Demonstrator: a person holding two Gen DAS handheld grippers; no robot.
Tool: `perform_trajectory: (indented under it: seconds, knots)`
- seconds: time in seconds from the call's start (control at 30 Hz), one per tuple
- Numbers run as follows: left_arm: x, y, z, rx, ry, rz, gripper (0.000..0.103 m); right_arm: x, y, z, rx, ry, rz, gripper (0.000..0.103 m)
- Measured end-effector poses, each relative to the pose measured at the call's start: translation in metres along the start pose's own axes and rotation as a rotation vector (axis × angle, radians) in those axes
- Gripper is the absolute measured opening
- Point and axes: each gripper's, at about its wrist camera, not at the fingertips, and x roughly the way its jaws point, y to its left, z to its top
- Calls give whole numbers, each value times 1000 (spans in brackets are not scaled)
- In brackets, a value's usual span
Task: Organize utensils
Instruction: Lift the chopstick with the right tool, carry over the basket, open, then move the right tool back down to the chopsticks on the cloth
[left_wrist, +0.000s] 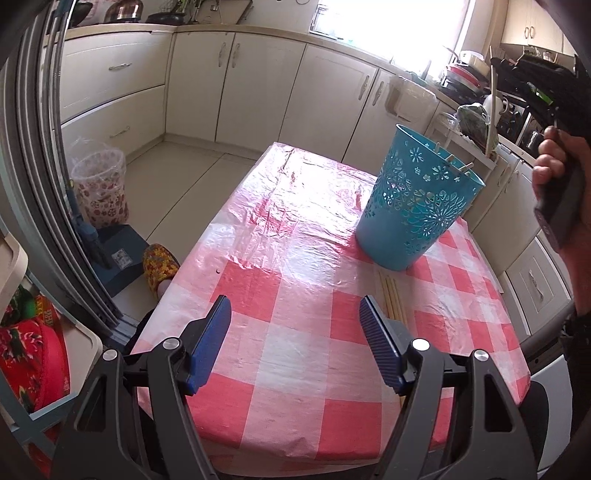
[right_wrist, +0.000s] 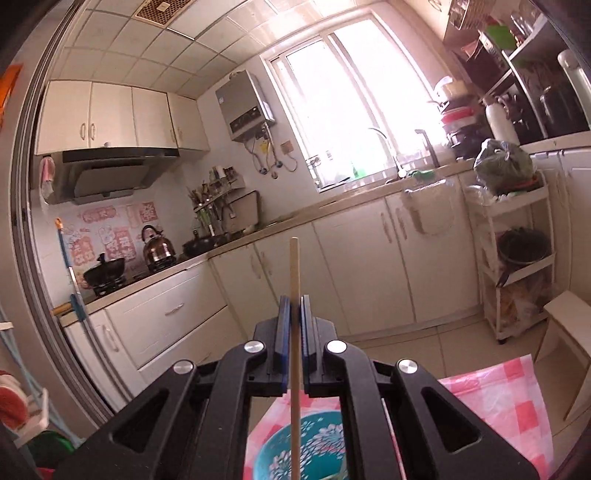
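Blue-padded fingers (right_wrist: 284, 328) of my right gripper (right_wrist: 294, 325) are clamped on one thin, pale wooden chopstick (right_wrist: 294, 280), which stands upright between the pads, its top end above them and its lower part running down over a turquoise plastic basket with cut-out flower patterns (right_wrist: 317, 439). My left gripper (left_wrist: 295, 347) hangs over a table covered in a pink-and-white checked plastic cloth (left_wrist: 288, 369), its jaws spread wide with nothing between them. From the left wrist view, that basket stands on the far right of the table with stick ends poking above its rim. Several more pale chopsticks (left_wrist: 393, 299) lie side by side on the cloth just in front of it, beside my left gripper's right finger. My right hand (left_wrist: 550, 162) shows at the frame's right edge.
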Motion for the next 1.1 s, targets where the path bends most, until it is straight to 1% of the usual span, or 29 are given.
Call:
perform_trajectory:
  seconds: [0.1, 0.17, 0.23, 0.33, 0.43, 0.5, 0.63, 0.67, 0.7, 0.9, 1.0, 1.1]
  knots:
    - [3, 6, 1, -16, 7, -3, 68, 21, -9, -20, -32, 1, -85, 6]
    - [5, 10, 1, -25, 13, -2, 68, 30, -16, -38, -43, 31, -119, 6]
    - [8, 13, 0, -34, 18, -1, 68, 30, -23, -53, -43, 60, -135, 6]
    - [9, 16, 0, -46, 25, -1, 68, 20, -27, -72, -44, 93, -136, 6]
    - [5, 14, 1, -41, 17, -2, 68, 3, -22, -81, -72, 118, -121, 7]
    - [-1, 10, 1, -30, 6, -2, 68, -16, -20, -82, -83, 118, -116, 13]
    - [-15, 0, 0, -4, -15, -3, 70, -62, -21, -88, -45, 122, -115, 20]
    - [-18, -2, -1, 4, -19, -2, 70, -75, -22, -93, -32, 136, -120, 24]
    - [-22, -4, -1, 10, -22, -2, 71, -85, -22, -99, -21, 159, -121, 26]
    - [-44, -18, -5, 43, -41, -12, 71, -129, -23, -148, 10, 328, -138, 27]
    - [-58, -22, -7, 54, -58, -18, 71, -142, -24, -165, 22, 381, -149, 27]
    - [-71, -24, -9, 58, -76, -19, 72, -151, -26, -173, 31, 415, -159, 27]
